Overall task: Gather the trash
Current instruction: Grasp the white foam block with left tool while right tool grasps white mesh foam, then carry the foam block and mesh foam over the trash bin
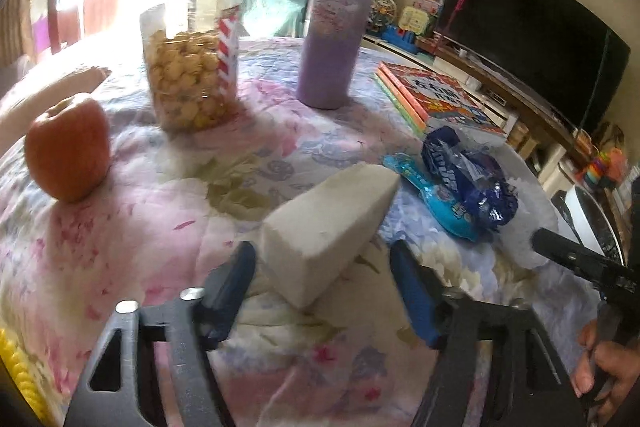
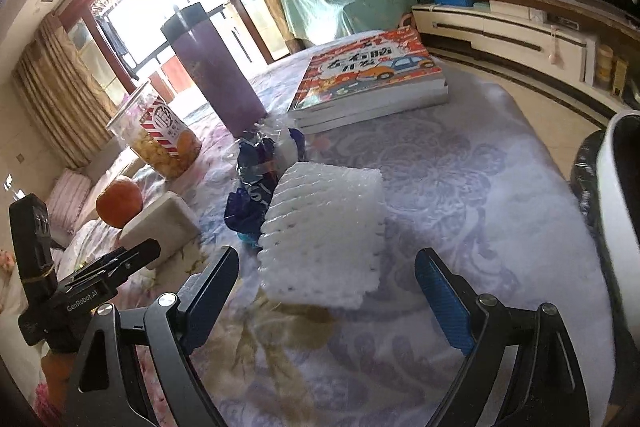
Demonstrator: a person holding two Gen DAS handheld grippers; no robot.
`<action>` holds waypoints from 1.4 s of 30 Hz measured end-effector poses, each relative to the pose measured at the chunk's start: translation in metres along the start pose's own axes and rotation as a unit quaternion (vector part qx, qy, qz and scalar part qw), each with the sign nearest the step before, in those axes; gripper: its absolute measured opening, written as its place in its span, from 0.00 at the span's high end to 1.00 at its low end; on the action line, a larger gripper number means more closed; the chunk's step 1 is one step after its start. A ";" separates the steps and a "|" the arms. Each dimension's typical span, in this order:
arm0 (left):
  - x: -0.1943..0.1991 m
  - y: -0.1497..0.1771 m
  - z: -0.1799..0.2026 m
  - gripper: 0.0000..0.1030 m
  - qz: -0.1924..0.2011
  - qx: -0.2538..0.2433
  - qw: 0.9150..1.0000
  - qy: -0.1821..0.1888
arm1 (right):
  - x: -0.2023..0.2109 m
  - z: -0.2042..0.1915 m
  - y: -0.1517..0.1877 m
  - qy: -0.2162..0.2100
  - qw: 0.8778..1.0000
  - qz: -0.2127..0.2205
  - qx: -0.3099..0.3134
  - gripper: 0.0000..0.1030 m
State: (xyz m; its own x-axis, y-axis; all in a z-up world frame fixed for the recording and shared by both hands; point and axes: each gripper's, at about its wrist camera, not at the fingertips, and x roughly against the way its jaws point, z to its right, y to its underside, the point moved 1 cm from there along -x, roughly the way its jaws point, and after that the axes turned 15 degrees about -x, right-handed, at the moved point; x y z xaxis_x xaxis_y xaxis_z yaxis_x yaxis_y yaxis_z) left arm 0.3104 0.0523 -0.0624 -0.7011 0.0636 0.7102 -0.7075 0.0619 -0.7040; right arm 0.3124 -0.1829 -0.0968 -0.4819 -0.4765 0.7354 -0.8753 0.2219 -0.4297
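Left wrist view: left hand-held gripper (image 1: 322,279) spread wide, nothing held — white foam block (image 1: 330,229) lies on the flowered worktop (image 1: 140,235) between its fingers. Blue wrapper (image 1: 468,179) just beyond.

Right wrist view: right hand-held gripper (image 2: 326,285) wide apart, empty — white foam net (image 2: 324,231) lies just ahead, beside the wrapper (image 2: 250,187).

Window glare, fisheye-bent edges

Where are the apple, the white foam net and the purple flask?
apple (image 1: 68,147), left wrist view, middle of its skin.
white foam net (image 2: 324,227), right wrist view, its top.
purple flask (image 1: 332,39), left wrist view, its body.
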 end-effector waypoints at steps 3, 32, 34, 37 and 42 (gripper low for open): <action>-0.004 -0.001 0.007 0.71 -0.008 -0.010 1.000 -0.005 | -0.005 0.002 0.001 -0.005 1.000 -0.015 0.000 0.49; -0.004 -0.031 0.130 0.71 0.017 -0.080 0.993 0.088 | 0.106 0.063 0.008 -0.007 0.997 0.059 -0.040 0.52; -0.004 -0.032 0.138 0.71 0.018 -0.084 0.992 0.094 | 0.115 0.070 0.008 -0.002 0.997 0.066 -0.044 0.52; -0.002 -0.034 0.149 0.71 0.020 -0.089 0.991 0.102 | 0.124 0.077 0.008 0.003 0.996 0.073 -0.050 0.52; 0.002 -0.034 0.166 0.71 0.023 -0.100 0.988 0.115 | 0.140 0.091 0.009 0.010 0.995 0.085 -0.057 0.52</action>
State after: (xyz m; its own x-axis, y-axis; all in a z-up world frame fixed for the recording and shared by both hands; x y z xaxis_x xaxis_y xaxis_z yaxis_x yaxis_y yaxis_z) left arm 0.3184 -0.1146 -0.0370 -0.6774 0.2938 0.6744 -0.6274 0.2477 -0.7382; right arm 0.2408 -0.3249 -0.0452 -0.6225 -0.4070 0.6684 -0.7799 0.3930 -0.4871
